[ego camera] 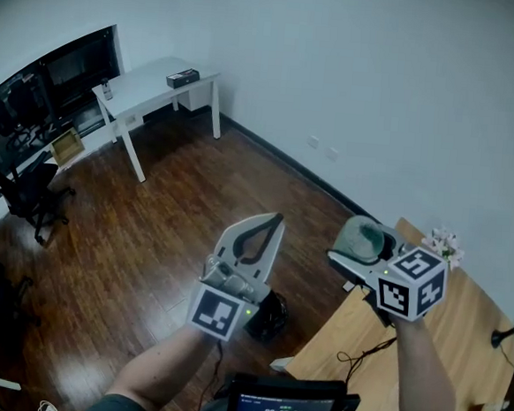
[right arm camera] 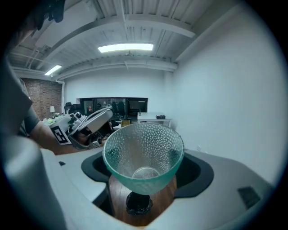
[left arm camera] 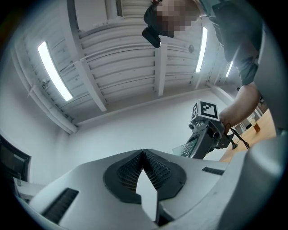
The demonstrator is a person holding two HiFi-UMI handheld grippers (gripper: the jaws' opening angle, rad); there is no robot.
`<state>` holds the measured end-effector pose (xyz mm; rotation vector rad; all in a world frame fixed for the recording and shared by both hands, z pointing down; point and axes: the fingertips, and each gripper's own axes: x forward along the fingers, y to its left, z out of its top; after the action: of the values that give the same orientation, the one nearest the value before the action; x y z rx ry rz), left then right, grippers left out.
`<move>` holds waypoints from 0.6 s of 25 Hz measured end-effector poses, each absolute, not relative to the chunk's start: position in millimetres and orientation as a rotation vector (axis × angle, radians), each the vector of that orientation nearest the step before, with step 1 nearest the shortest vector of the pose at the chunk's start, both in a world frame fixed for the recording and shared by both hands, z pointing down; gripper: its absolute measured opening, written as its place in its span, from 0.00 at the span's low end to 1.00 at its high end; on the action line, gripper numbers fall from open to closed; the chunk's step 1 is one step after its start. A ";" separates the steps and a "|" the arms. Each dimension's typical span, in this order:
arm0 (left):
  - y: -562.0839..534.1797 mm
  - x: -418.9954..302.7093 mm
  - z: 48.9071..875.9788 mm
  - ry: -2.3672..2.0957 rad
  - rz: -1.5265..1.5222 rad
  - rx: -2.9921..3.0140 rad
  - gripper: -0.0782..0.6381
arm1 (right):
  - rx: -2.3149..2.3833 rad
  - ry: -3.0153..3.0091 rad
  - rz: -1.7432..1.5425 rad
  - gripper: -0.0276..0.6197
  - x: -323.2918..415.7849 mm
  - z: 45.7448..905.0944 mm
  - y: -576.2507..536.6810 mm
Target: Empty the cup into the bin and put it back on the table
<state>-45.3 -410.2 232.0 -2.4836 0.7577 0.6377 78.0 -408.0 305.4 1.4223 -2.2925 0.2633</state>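
My right gripper [ego camera: 360,244] is shut on a green-tinted, dimpled glass cup [ego camera: 367,238], held above the wooden table's [ego camera: 459,340] left corner. In the right gripper view the cup [right arm camera: 143,152] fills the space between the jaws of the right gripper [right arm camera: 144,168], and it looks empty inside. A small black bin [ego camera: 271,317] stands on the floor beside the table, and it shows below the cup as a dark bin [right arm camera: 137,203]. My left gripper [ego camera: 276,219] points upward to the left of the cup, shut with nothing in it [left arm camera: 144,153].
A white desk [ego camera: 160,82] stands by the far wall, and a black office chair [ego camera: 32,196] is at the left. White flowers [ego camera: 444,246] and a black cable [ego camera: 365,351] sit on the wooden table. A screen device [ego camera: 285,408] hangs at my chest.
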 end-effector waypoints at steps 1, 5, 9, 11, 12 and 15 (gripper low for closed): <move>-408.7 -43.6 231.5 0.741 0.650 -2.488 0.10 | 1.440 -2.281 0.273 0.65 80.9 304.6 -402.3; -406.1 -28.0 236.1 0.662 0.677 -2.538 0.10 | 1.533 -2.229 0.318 0.65 98.4 303.1 -378.9; -395.0 -6.5 250.8 0.567 0.681 -2.601 0.10 | 1.611 -2.167 0.378 0.65 117.7 315.9 -350.8; -382.9 6.4 251.8 0.519 0.692 -2.601 0.10 | 1.650 -2.146 0.404 0.65 128.7 320.4 -335.4; -376.0 13.3 251.3 0.495 0.698 -2.601 0.10 | 1.670 -2.139 0.410 0.65 134.5 320.6 -327.9; -355.1 33.0 247.2 0.434 0.716 -2.621 0.10 | 1.734 -2.128 0.414 0.65 151.6 316.0 -304.1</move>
<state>33.0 -355.1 247.2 -2.6213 0.4336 0.7156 151.6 -304.1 316.0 1.7336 -2.1276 0.4144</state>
